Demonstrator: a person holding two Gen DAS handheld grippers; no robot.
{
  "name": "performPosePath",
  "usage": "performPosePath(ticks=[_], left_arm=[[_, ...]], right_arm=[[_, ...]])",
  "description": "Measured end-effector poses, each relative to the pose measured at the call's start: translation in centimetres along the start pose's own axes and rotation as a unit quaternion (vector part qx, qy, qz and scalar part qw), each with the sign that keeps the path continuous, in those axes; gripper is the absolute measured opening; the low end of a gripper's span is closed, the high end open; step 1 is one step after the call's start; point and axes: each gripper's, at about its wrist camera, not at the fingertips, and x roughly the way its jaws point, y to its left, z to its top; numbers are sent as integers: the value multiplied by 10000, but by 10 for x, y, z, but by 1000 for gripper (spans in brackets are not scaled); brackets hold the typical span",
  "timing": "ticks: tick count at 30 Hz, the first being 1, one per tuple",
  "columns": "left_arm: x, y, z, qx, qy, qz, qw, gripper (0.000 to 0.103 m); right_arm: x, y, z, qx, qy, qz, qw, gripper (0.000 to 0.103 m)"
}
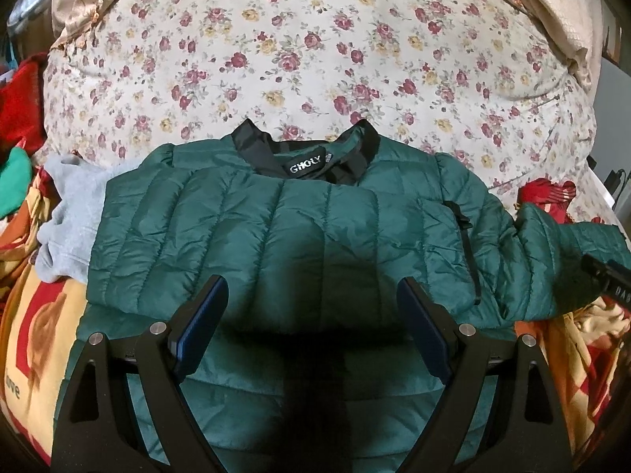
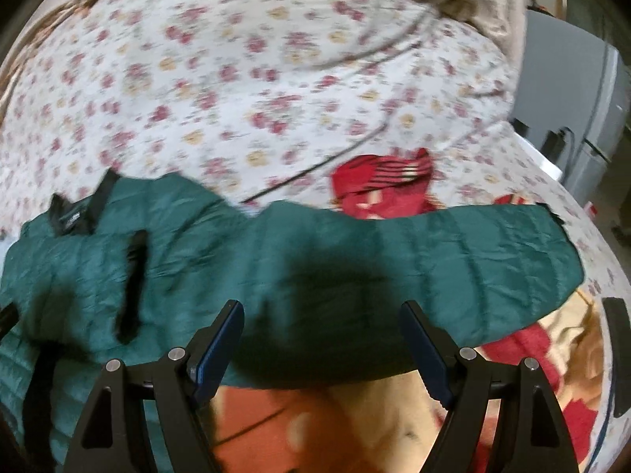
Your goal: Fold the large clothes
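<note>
A dark green quilted jacket point(image 1: 284, 228) lies flat on the bed, its black collar point(image 1: 307, 153) at the far side. Its left side is folded in over the body. Its right sleeve point(image 2: 434, 252) stretches out to the right. My left gripper point(image 1: 313, 299) is open and empty just above the jacket's middle. My right gripper point(image 2: 321, 323) is open and empty over the near edge of the outstretched sleeve. The right wrist view is blurred. A black part of the right gripper point(image 1: 609, 280) shows at the right edge of the left wrist view.
A floral quilt point(image 1: 315, 47) covers the far half of the bed. A grey garment point(image 1: 71, 216) lies left of the jacket. A red and orange patterned blanket point(image 2: 355, 418) lies under the jacket. Red and green clothes point(image 1: 15, 118) are piled at far left. A grey cabinet point(image 2: 572, 90) stands right.
</note>
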Motion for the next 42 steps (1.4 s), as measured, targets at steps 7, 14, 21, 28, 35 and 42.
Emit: performPosePath(ticks=[7, 14, 21, 28, 35, 42], left_arm=[[7, 4, -1, -49, 82, -18, 10000, 87], [13, 14, -2, -214, 133, -63, 9997, 87], [25, 21, -1, -250, 159, 64, 9995, 87], [31, 33, 1, -230, 166, 287, 9992, 87], [32, 49, 3, -316, 143, 385, 9987, 87], [26, 67, 3, -508, 149, 485, 9974, 87]], right_arm=[[15, -75, 12, 690, 39, -553, 9961, 78], [25, -154, 17, 1472, 42, -1106, 9829, 79], [36, -204, 7, 2406, 153, -1267, 9622, 79], [55, -223, 10, 2833, -86, -825, 9554, 73], [24, -209, 14, 2638, -548, 21, 9630, 16], [-46, -139, 35, 1833, -1025, 1123, 9712, 13]])
